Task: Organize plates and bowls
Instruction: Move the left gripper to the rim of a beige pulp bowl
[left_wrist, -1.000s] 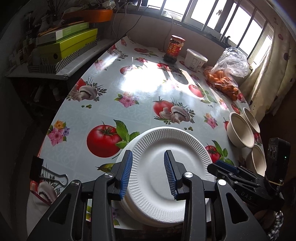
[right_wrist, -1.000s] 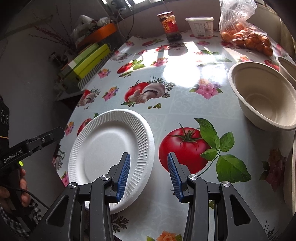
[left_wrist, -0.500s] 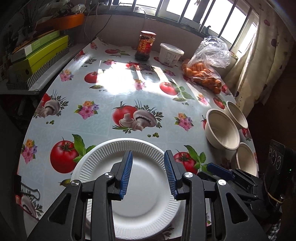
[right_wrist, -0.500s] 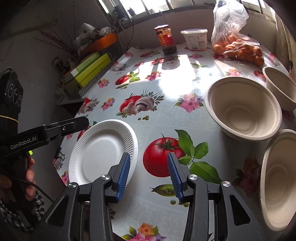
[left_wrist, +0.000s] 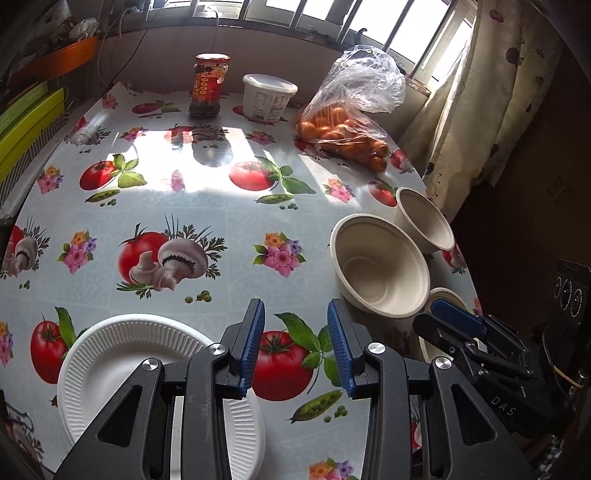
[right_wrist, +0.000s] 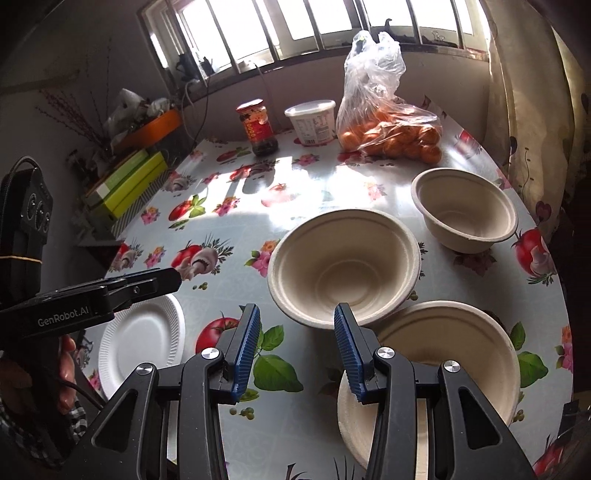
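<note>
A white paper plate lies at the table's near left edge; it also shows in the right wrist view. Three beige paper bowls stand at the right: a wide middle bowl, a smaller far bowl and a near bowl. The middle bowl and far bowl also show in the left wrist view. My left gripper is open and empty, just right of the plate. My right gripper is open and empty, in front of the middle bowl and left of the near bowl.
A red-lidded jar, a white tub and a bag of oranges stand at the table's far edge by the window. Green boxes lie on a shelf to the left. A curtain hangs at the right.
Both grippers have swung right and lifted away from the plate. The plate now lies left of the left gripper, and the bowls have come in front of the right gripper.
</note>
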